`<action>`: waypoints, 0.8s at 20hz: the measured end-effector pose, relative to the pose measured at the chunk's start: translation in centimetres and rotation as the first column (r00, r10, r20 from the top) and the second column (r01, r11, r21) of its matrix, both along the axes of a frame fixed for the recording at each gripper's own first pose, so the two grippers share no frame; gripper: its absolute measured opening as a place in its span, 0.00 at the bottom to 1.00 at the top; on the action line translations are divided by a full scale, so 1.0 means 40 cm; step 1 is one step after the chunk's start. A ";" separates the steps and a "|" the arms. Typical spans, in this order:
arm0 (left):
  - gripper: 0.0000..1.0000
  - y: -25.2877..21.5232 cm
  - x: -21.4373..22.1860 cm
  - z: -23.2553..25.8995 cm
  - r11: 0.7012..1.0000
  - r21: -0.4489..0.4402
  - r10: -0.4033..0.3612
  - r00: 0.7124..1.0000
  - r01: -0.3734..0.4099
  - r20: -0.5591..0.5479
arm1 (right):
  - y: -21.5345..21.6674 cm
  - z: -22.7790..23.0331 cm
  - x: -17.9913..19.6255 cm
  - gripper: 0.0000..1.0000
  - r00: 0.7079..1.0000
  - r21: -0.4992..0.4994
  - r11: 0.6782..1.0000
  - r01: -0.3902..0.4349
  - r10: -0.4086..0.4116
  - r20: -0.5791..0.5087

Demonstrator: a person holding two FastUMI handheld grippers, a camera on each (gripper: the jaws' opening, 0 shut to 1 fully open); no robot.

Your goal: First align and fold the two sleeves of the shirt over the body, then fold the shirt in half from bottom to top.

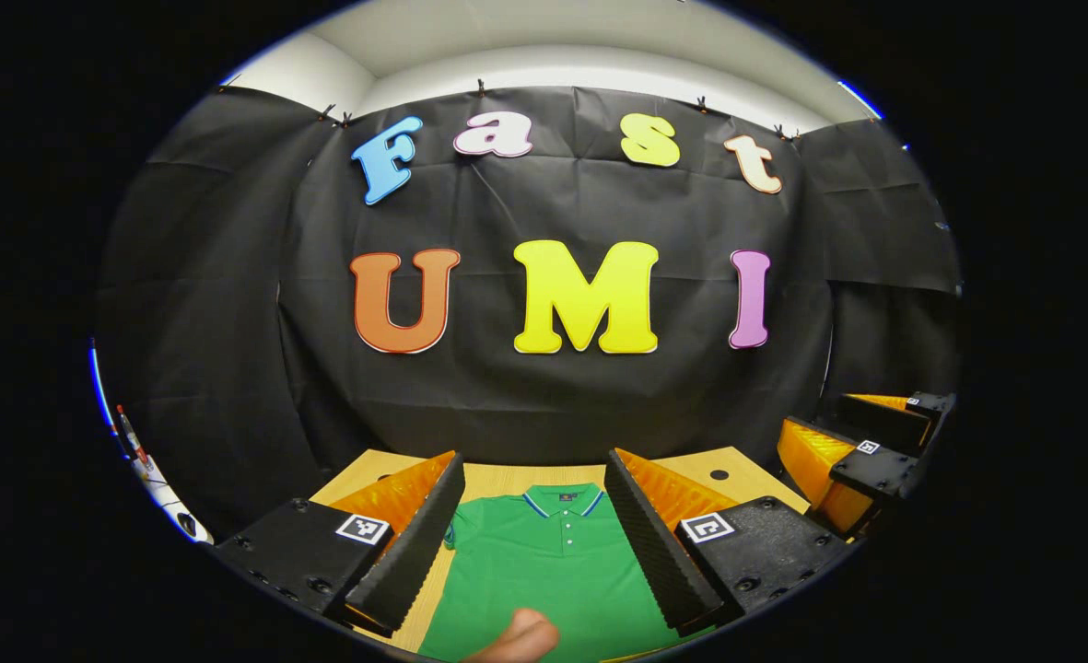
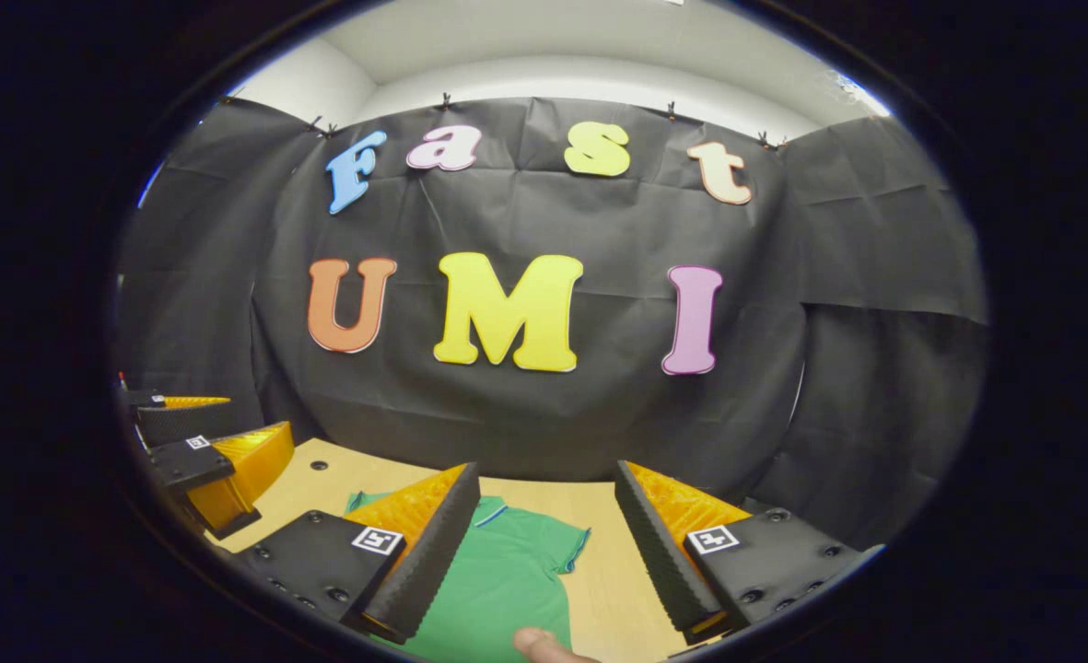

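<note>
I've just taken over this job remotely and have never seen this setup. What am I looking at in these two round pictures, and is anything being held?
There is no robot arm here. A person holds a pair of tongs in each hand, and a small wide-angle camera rides on each pair, looking forward along its two fingers.

In the left gripper view, the left tongs stand open at the bottom, with a green polo shirt lying flat on the wooden table between the fingers, collar pointing away. A fingertip of the person pokes in at the bottom edge. The other pair shows at the far right.

In the right gripper view, the right tongs are also open, hovering over the shirt's sleeve side; one short sleeve lies spread out on the table.

Nothing is held. The sleeve I can see is not yet folded.
</note>
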State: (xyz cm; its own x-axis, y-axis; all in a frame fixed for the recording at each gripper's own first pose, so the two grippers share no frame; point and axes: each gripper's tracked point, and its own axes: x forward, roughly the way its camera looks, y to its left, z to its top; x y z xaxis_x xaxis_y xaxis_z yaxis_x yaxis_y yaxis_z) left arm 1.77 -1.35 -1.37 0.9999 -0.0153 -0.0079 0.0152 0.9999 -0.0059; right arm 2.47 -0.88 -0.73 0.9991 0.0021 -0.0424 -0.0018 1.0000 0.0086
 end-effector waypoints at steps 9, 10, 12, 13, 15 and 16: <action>0.99 0.005 -0.006 -0.025 1.000 0.019 0.022 1.000 -0.022 0.006 | -0.021 -0.083 0.073 0.96 0.997 0.029 1.000 -0.002 0.004 -0.079; 0.99 0.008 -0.005 -0.025 0.999 0.027 0.028 1.000 -0.028 0.008 | -0.028 -0.102 0.096 0.95 0.995 0.032 0.999 0.004 -0.001 -0.095; 0.99 0.008 -0.001 -0.024 0.998 0.036 0.043 0.999 -0.044 0.011 | -0.043 -0.139 0.141 0.96 0.993 0.034 0.999 0.011 -0.007 -0.119; 0.99 0.006 -0.002 -0.026 0.998 0.038 0.048 0.999 -0.048 0.006 | -0.048 -0.156 0.166 0.96 0.992 0.030 0.999 0.011 -0.007 -0.128; 0.99 0.007 0.000 -0.026 0.996 0.051 0.078 0.997 -0.077 0.000 | -0.066 -0.206 0.233 0.96 0.988 0.014 1.000 0.014 -0.011 -0.152; 0.99 0.006 -0.001 -0.026 0.994 0.052 0.092 0.996 -0.092 -0.003 | -0.077 -0.234 0.262 0.96 0.985 0.018 1.000 0.017 -0.014 -0.173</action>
